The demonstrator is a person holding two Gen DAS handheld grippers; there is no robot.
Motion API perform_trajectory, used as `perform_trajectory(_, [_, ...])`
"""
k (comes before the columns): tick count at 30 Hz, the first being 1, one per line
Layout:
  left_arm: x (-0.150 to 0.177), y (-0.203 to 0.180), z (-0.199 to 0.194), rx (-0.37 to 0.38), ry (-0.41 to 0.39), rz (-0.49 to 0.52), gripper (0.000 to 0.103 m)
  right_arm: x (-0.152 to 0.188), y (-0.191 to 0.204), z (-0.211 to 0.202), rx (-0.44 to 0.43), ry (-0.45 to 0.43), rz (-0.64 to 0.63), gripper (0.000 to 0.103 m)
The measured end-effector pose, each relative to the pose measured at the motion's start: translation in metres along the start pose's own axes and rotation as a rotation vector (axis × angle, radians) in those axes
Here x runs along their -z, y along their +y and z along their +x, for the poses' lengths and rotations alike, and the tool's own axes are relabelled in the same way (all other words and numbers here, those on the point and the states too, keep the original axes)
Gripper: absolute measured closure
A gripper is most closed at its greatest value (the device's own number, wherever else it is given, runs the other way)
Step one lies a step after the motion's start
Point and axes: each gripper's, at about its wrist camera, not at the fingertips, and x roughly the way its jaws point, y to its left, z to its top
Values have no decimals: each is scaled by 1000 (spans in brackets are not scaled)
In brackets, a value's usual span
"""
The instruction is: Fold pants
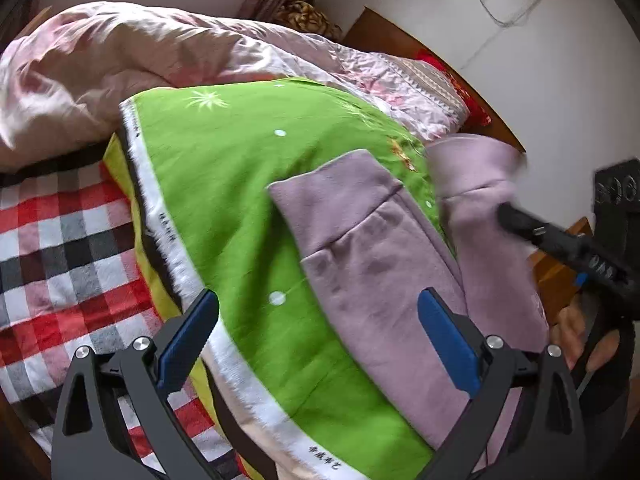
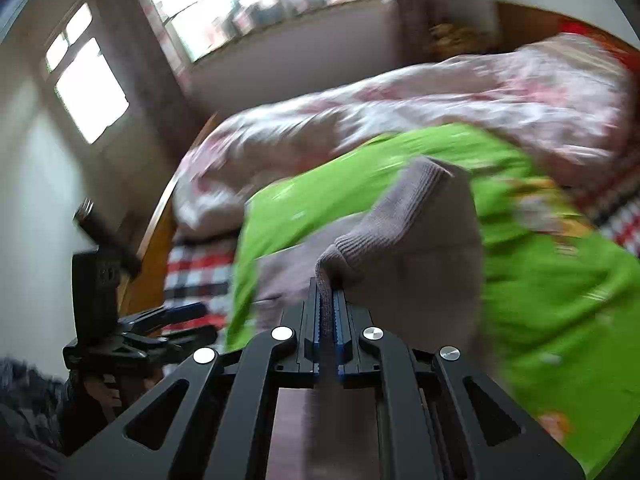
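Now right gripper [image 2: 327, 300] clamps soft, floppy pants [image 1: 360, 248] cuff centre frame; my left gripper [image 1: 316, 344] gapes wide, empty.

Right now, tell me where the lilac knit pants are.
The lilac knit pants lie on the green blanket, right of centre in the left wrist view, below the pink quilt. The right gripper is shut on one ribbed cuff.
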Motion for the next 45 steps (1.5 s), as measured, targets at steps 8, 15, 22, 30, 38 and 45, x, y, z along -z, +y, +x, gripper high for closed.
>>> perform_trajectory(8, [14,18,-14,39,18,8,4,4,-12,10,-91,-11,61,27])
perform_trajectory(15, [-7,-22,15,216,42,35,10,7,-82,-32,72,-83,120,44])
perform_trajectory(22, [-21,-38,66,172,90,47,41,28,-103,4,107,6,79,53])
perform_trajectory(30, [-23,-34,75,147,96,39,53,6,-106,24,35,25,26,56])
perform_trajectory(38, [-25,-26,74,106,81,26,92,3,-100,23,23,-3,6,95])
perform_trajectory(45, [-31,-44,12,125,-77,91,97,-12,-54,-20,64,-112,-90,96])
